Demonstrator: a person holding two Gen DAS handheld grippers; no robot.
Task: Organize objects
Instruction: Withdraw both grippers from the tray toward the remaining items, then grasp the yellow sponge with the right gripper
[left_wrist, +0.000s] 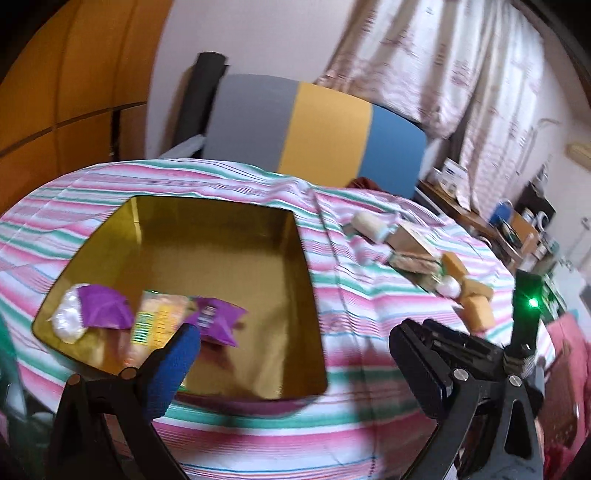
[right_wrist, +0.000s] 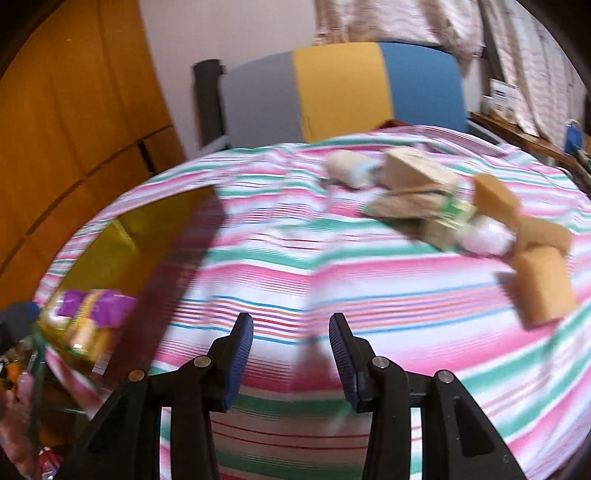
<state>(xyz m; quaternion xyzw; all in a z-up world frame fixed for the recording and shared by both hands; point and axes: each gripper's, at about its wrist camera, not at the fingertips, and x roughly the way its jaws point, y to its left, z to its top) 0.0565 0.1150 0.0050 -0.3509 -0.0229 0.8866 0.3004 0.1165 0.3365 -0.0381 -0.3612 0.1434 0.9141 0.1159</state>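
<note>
Holding nothing, our left gripper (left_wrist: 291, 343) gapes wide above the gold tin (left_wrist: 221, 266), where purple packets (left_wrist: 105, 306) and a yellow packet (left_wrist: 159, 319) lie. Our right gripper (right_wrist: 291, 334) stands narrowly parted, empty, over the striped sheet (right_wrist: 332, 266); yellow sponges (right_wrist: 543, 291) and wrapped snacks (right_wrist: 417, 184) lie farther right, unobstructed.

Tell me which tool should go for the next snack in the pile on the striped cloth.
Right, probably. The right tool is empty, jaws apart, facing the cloth with the snack pile just ahead to its right. The left tool hangs over the gold tin, farther from the pile.
</note>
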